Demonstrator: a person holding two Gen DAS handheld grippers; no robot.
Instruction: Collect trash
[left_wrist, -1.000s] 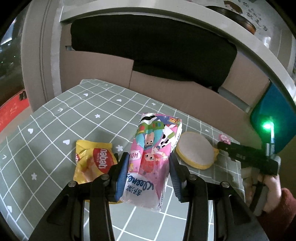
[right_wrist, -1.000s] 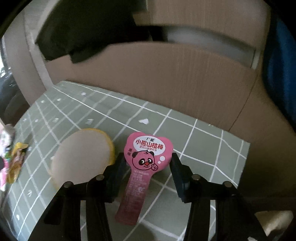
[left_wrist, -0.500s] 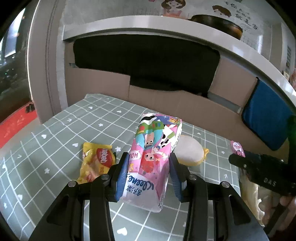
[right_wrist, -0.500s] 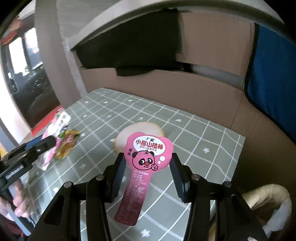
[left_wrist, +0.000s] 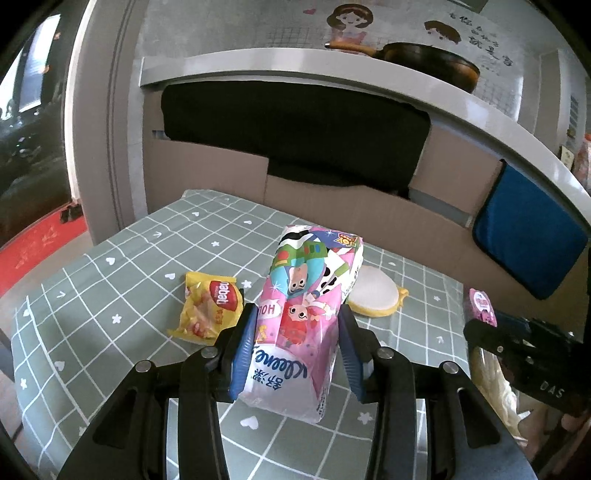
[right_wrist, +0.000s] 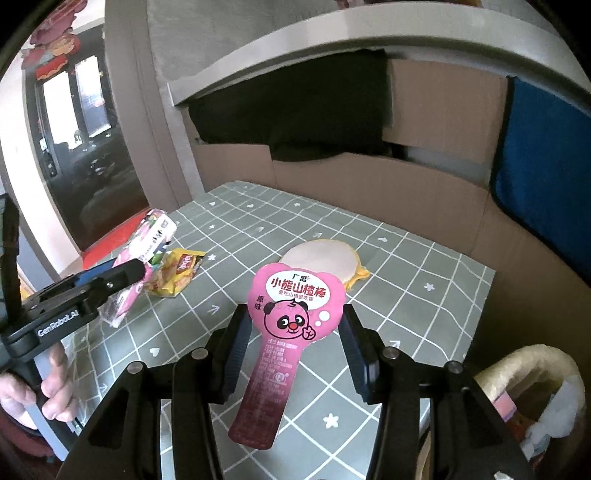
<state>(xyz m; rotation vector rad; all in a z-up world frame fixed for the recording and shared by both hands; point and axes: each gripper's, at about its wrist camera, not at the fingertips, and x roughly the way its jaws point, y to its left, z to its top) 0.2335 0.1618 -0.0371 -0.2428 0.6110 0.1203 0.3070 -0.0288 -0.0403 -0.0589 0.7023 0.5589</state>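
My left gripper (left_wrist: 295, 332) is shut on a pink cartoon-printed tissue pack (left_wrist: 306, 306) and holds it above the green checked tablecloth (left_wrist: 110, 295). My right gripper (right_wrist: 295, 332) is shut on a pink heart-shaped panda snack wrapper (right_wrist: 291, 314), also held above the table. A yellow snack wrapper (left_wrist: 210, 310) lies on the cloth left of the tissue pack; it also shows in the right wrist view (right_wrist: 177, 273). The left gripper with the tissue pack (right_wrist: 144, 243) shows at the left of the right wrist view. The right gripper with its wrapper (left_wrist: 480, 306) shows at the right of the left wrist view.
A round yellow-rimmed pad (right_wrist: 325, 262) lies near the table's middle. A trash bin lined with a pale bag (right_wrist: 532, 387) stands off the table's right side. Cardboard panels (left_wrist: 332, 206) and a blue cloth (left_wrist: 524, 243) line the back under a grey shelf (left_wrist: 332, 66).
Both grippers have pulled back and risen from the table with their items still held. More of the table and the bin have come into view.
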